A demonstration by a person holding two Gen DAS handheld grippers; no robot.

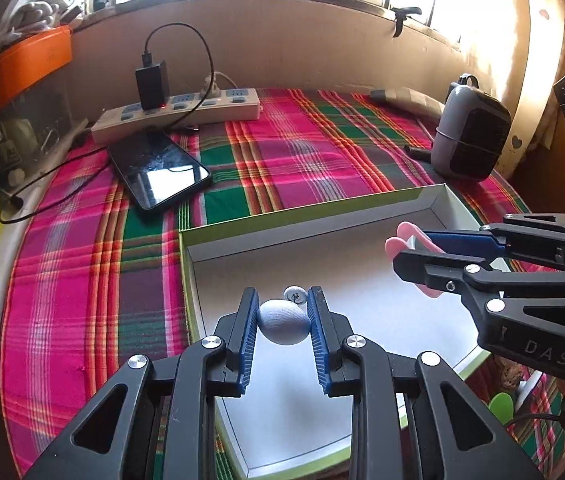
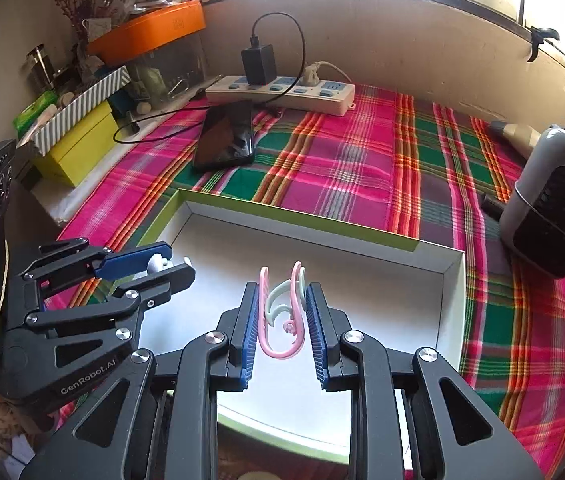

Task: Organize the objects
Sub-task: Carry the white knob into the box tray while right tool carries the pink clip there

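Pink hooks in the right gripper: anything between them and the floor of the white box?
Nothing visible. The right gripper holds the pink hooks above bare floor of the white box. The left gripper, gripping a pale knob-like piece, is off to one side.

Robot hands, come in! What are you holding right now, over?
Left gripper shut on pale blue egg-shaped piece. Right gripper shut on pink and mint hooks. Both above white tray. Small button-like piece in tray below.
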